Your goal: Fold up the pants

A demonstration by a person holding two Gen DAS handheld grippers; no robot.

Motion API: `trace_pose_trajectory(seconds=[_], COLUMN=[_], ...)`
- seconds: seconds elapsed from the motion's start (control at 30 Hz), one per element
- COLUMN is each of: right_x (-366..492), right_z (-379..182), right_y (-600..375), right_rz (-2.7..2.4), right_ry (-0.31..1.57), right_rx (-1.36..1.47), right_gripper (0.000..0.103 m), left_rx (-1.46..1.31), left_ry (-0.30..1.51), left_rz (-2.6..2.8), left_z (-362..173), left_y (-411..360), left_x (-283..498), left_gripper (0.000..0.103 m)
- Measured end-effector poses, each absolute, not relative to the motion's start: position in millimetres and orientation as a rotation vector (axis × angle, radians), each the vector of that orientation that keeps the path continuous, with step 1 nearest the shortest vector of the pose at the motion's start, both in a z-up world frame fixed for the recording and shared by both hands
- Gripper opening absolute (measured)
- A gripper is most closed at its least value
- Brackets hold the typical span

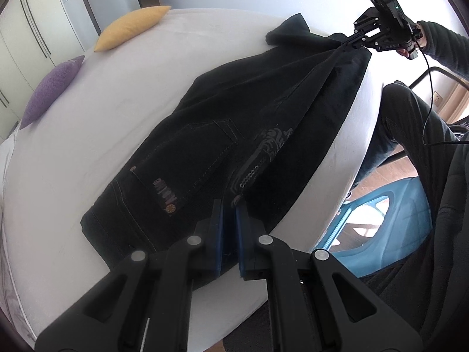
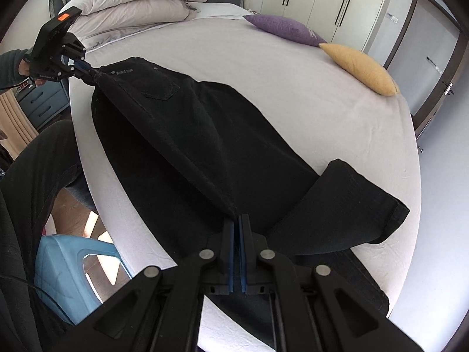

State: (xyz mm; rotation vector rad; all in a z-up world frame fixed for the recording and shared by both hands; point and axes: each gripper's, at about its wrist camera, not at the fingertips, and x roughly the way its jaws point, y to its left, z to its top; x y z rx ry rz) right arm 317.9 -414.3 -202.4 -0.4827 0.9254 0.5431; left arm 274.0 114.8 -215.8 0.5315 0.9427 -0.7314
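Observation:
Black pants (image 1: 205,123) lie lengthwise on the white bed (image 1: 102,117), with one long edge lifted and stretched between both grippers. My left gripper (image 1: 230,204) is shut on the fabric at the waist end, near the printed pocket. In the same view my right gripper (image 1: 344,45) pinches the fabric by the leg end at the far right. In the right wrist view, my right gripper (image 2: 236,218) is shut on a taut ridge of the pants (image 2: 190,135). One leg cuff (image 2: 366,205) lies spread to its right. The left gripper (image 2: 91,73) grips the waist at the far left.
A yellow cushion (image 2: 360,69) and a purple cushion (image 2: 284,29) lie on the far side of the bed (image 2: 263,88). Folded bedding (image 2: 140,3) is stacked at its head. A blue plastic stool (image 2: 67,270) and the person's leg (image 2: 38,161) are beside the near edge.

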Motion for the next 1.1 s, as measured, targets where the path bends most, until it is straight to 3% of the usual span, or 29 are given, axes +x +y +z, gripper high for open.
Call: trace_pose_trajectory(seconds=[0.43,1.1], right_x=[298,286], right_z=[-243,-262], right_y=[-404,-398], right_rz=[0.529,0.531], right_ry=[0.984,1.008], right_rx=[-0.560,-0.605], right_gripper=[0.004,0.006], left_rx=[0.600,0.646], left_ry=[1.024,1.084], left_rz=[-0.743,-0.725], left_z=[-271,-302], left_y=[107,115], left_x=[247,257], left_gripper=[0.006,0.007])
